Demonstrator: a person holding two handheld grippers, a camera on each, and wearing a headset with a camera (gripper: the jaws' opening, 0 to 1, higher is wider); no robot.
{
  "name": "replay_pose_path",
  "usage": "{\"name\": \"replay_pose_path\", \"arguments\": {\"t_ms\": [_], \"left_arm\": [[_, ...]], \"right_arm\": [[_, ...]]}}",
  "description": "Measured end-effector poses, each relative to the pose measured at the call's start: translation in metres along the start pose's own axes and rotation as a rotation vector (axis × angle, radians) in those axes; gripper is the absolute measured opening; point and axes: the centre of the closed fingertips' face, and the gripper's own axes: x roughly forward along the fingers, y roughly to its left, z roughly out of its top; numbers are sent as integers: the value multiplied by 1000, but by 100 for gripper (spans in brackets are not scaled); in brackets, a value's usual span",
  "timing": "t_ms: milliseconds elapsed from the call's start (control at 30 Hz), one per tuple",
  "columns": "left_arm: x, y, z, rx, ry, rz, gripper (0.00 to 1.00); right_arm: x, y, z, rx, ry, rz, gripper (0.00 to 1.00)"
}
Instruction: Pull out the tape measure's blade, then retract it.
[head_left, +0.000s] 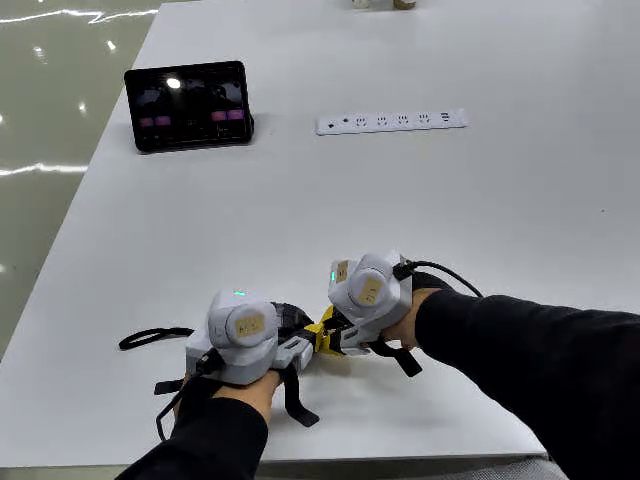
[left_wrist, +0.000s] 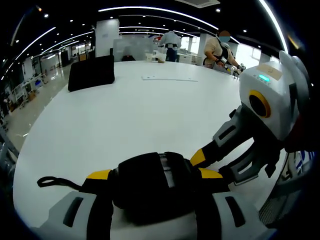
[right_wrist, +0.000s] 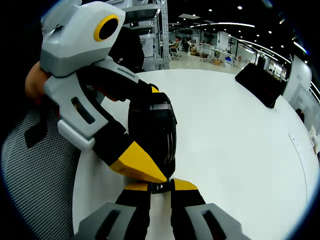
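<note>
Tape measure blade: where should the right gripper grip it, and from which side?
The hook at the case mouth, head-on from the end the left gripper leaves free: it is the only protruding tab; the right gripper pinches it.

tape measure (left_wrist: 150, 195): 1 | claws: 2, left claw (left_wrist: 155, 175), right claw (right_wrist: 161, 186) | tablet (head_left: 188, 104): 1 | power strip (head_left: 392, 121): 1

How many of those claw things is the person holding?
2. The left claw grips the black tape measure by its sides; the right claw, close beside it, pinches its end.
</note>
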Motion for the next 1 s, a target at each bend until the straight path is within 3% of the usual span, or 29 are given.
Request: {"name": "replay_pose_path", "arguments": {"t_ms": [133, 167, 267, 333, 467, 767, 867, 1000], "left_arm": [[4, -1, -5, 21, 32, -19, 64], [6, -1, -4, 3, 31, -24, 65], [6, -2, -3, 19, 54, -52, 68], [5, -4, 4, -29, 45, -90, 70], [6, 4, 11, -31, 72, -128, 72], [-4, 25, 28, -36, 23, -173, 90], [-9, 26, 31, -39, 6, -227, 98], [-19, 34, 30, -69, 19, -269, 99]], "right_arm": [[-1, 0, -1, 22, -12, -9, 13], [-1, -1, 0, 14, -16, -13, 13], [-3, -5, -3, 32, -5, -45, 19], [-6, -5, -5, 27, 3, -52, 21], [-18, -7, -6, 41, -8, -68, 21], [-50, -18, -8, 59, -58, -128, 21], [-61, -21, -12, 89, -79, -149, 25], [-76, -21, -22, 110, -83, -171, 28]]}}
